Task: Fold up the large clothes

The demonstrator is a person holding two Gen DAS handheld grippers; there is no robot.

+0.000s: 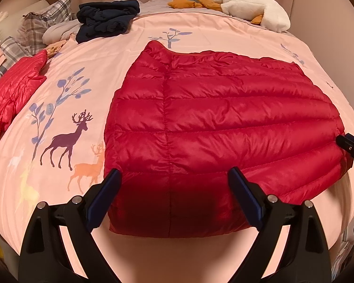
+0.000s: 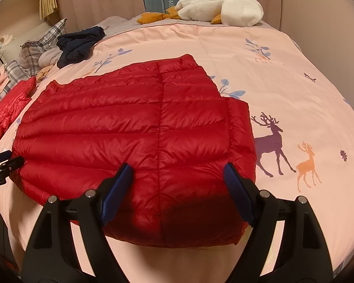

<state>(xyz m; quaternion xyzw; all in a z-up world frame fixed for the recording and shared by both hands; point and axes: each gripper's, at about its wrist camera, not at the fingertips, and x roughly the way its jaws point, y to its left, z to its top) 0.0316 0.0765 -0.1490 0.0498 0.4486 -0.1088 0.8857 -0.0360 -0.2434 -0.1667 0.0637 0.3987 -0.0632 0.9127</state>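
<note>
A dark red quilted down jacket (image 1: pixel 219 108) (image 2: pixel 129 122) lies flat and folded on the pink deer-print bedspread (image 1: pixel 219 28) (image 2: pixel 302 108). My left gripper (image 1: pixel 174 172) hovers over the jacket's near left part, its blue-padded fingers wide apart, open, with the padded cloth lying under the gap. My right gripper (image 2: pixel 177 167) stands the same way over the near right part, open too. Each one shows at the edge of the other's view: the right gripper (image 1: pixel 349 146) by the jacket's right side, the left gripper (image 2: pixel 4 162) by its left side.
A second, brighter red down jacket (image 1: pixel 11 99) (image 2: pixel 7 108) lies at the bed's left. A navy garment (image 1: pixel 106 21) (image 2: pixel 80 44) and plaid pillows (image 1: pixel 42 28) sit at the back left. A white plush goose (image 1: pixel 254 9) (image 2: pixel 219 9) rests at the far edge.
</note>
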